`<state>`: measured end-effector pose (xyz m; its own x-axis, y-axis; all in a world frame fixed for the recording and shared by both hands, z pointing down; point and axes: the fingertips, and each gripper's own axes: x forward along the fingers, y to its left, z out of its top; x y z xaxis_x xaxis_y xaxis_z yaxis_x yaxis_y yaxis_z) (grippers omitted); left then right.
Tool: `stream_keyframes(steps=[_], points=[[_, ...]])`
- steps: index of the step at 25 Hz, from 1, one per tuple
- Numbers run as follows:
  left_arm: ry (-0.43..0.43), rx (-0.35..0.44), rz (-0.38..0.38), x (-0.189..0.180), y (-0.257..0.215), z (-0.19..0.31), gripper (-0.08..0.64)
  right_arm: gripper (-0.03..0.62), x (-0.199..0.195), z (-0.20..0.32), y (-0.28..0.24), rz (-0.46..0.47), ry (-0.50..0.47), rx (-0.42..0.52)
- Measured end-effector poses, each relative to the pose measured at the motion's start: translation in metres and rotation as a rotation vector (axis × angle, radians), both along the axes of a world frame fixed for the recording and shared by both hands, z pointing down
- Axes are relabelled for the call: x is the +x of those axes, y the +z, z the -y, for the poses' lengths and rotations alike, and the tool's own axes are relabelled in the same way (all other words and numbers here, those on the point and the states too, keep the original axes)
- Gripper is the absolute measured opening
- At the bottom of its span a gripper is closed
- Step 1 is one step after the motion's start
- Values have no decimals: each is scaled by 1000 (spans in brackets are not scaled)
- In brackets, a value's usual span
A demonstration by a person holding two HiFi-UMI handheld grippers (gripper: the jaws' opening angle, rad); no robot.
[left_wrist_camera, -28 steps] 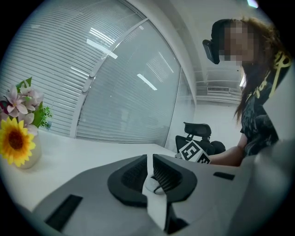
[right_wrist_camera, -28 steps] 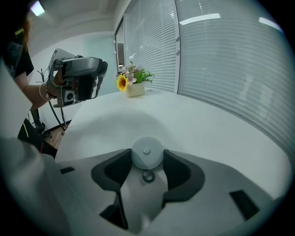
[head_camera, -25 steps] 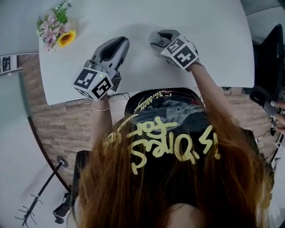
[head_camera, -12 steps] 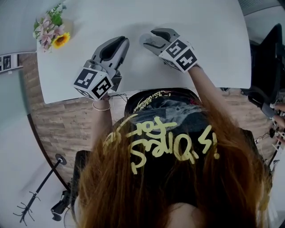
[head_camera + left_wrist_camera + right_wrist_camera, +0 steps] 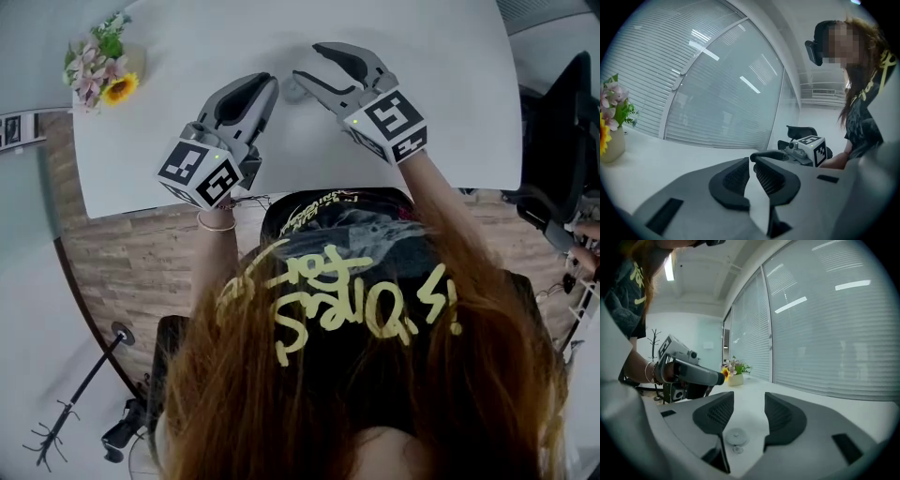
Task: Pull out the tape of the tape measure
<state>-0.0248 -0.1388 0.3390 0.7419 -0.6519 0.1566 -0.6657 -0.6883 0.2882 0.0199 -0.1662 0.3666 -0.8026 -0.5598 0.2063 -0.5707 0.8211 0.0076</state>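
The tape measure is a small round white case lying on the white table. In the head view the tape measure peeps out beside the right gripper's lower jaw. My right gripper hovers over it, open, and in the right gripper view the case lies below the gap between the jaws, untouched. No tape is drawn out. My left gripper points at the case from the left, shut with nothing between its pads. The right gripper shows beyond the left one's tips.
A vase of flowers stands at the table's far left corner, also in the left gripper view. A black office chair stands right of the table. A stand is on the floor at lower left. The person's hair fills the lower head view.
My right gripper has risen off the table and swung left and farther out, so its open jaws now show above the tape measure. The left gripper has barely moved.
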Motion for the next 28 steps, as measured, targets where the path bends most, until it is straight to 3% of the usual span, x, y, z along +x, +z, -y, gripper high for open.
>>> stream_keyframes(steps=[7,11,18,22,28], points=[[-14,14,2,8,-3,8,38,209,15,0,-43,149,-18,95],[-22,19,-4,14,-5,14,38,203,27,1,-53,182,-32,122],[-28,33,-7,31,-7,21,34,48,56,3,-59,209,-44,183],[-35,39,-10,38,-7,23,31,17,64,4,-62,249,-65,187],[-54,37,-24,43,-3,23,25,3,73,0,-57,220,-92,181]])
